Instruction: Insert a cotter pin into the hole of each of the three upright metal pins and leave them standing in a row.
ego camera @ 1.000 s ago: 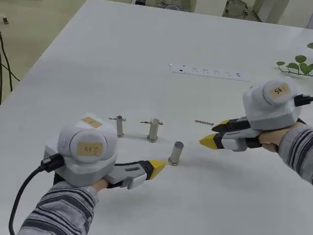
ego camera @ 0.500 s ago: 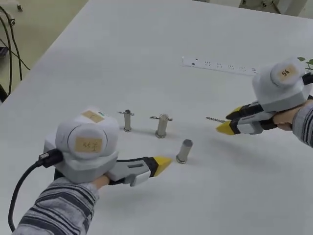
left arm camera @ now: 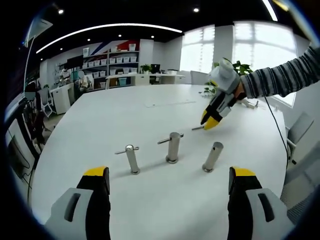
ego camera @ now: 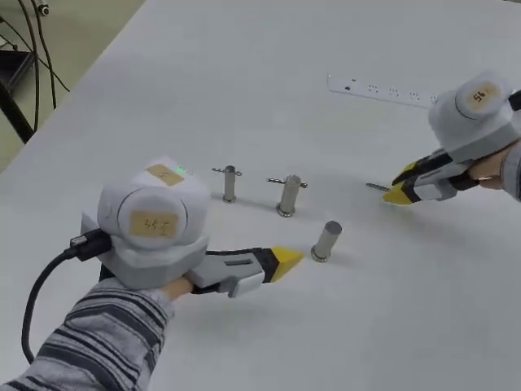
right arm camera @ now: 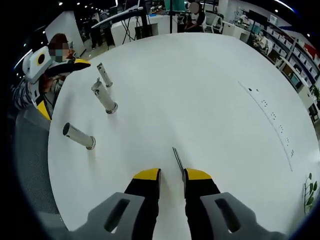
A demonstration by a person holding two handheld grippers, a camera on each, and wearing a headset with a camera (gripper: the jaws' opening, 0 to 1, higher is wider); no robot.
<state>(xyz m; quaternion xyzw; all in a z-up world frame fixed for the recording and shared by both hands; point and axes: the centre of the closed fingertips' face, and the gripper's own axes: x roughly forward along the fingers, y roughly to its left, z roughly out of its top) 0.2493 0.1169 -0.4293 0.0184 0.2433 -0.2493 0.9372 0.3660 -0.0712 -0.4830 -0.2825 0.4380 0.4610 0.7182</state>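
The right gripper point(right arm camera: 172, 174) has its jaws only a little apart, with a gap wider than the thin wire. The loose cotter pin point(right arm camera: 177, 159) lies flat on the table point(right arm camera: 215, 85), its near end just between the two tips and its length pointing forward, away from the claw. As far as I can judge it is not clamped yet, so the step in hand is the pick-up of this last cotter pin. Far to the left of this claw stand the three metal pins: the first metal pin point(right arm camera: 104, 74) and the second metal pin point(right arm camera: 104, 96) each carry a cross wire near the top, and the third metal pin point(right arm camera: 78, 135) is bare. The left gripper point(left arm camera: 168, 174) has its jaws wide apart and empty, with the three pins standing in front of it and the bare one ahead of its right jaw. To do this well, I would lower the right tips until they touch the table, close them on the near end so the straight leg sticks out forward, and lift without dragging. The hole of the bare pin is too small to see, so the left claw should hold that pin low on its body.
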